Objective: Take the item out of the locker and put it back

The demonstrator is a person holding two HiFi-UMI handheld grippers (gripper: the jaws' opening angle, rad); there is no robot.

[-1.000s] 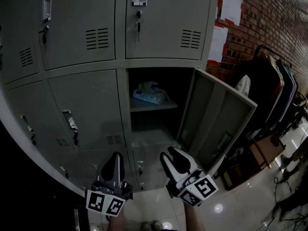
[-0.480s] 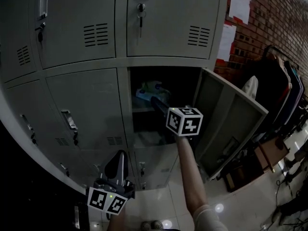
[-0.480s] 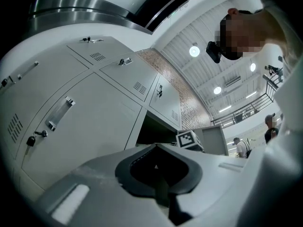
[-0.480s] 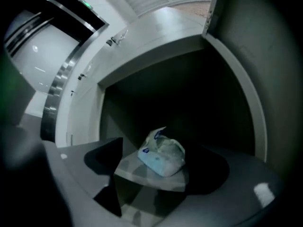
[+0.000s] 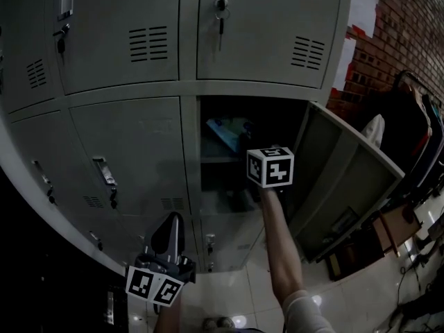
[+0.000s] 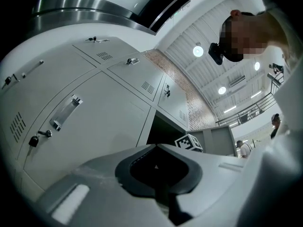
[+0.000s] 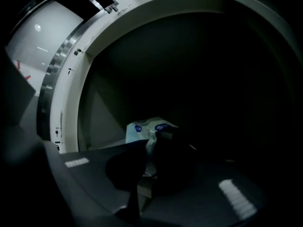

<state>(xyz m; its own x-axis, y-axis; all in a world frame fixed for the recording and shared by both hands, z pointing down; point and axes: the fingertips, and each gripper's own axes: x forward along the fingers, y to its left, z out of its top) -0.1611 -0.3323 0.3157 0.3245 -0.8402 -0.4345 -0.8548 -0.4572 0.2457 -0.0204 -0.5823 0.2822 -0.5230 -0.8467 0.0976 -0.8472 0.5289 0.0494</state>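
The item is a white plastic packet with blue print (image 7: 142, 126). It lies on the upper shelf (image 5: 220, 161) of the open locker compartment and shows faintly in the head view as a pale, tilted packet (image 5: 223, 132). My right gripper (image 7: 152, 144) reaches into that compartment, its jaws shut on the near edge of the packet. From the head view only its marker cube (image 5: 270, 166) and the bare forearm behind it show; the jaws are hidden in the dark. My left gripper (image 5: 171, 220) hangs low in front of the lockers, shut and empty, pointing up at the closed doors (image 6: 94, 117).
The locker door (image 5: 350, 179) stands swung open to the right. Closed grey lockers with handles (image 5: 105, 173) and a key in a lock (image 5: 220, 9) surround the opening. A clothes rack (image 5: 416, 130), a brick wall (image 5: 402, 26) and boxes on the floor (image 5: 354, 248) are at right.
My right gripper has risen from beside the left one and gone into the open compartment up to the packet. The head view has shifted a little left. The left gripper has stayed put.
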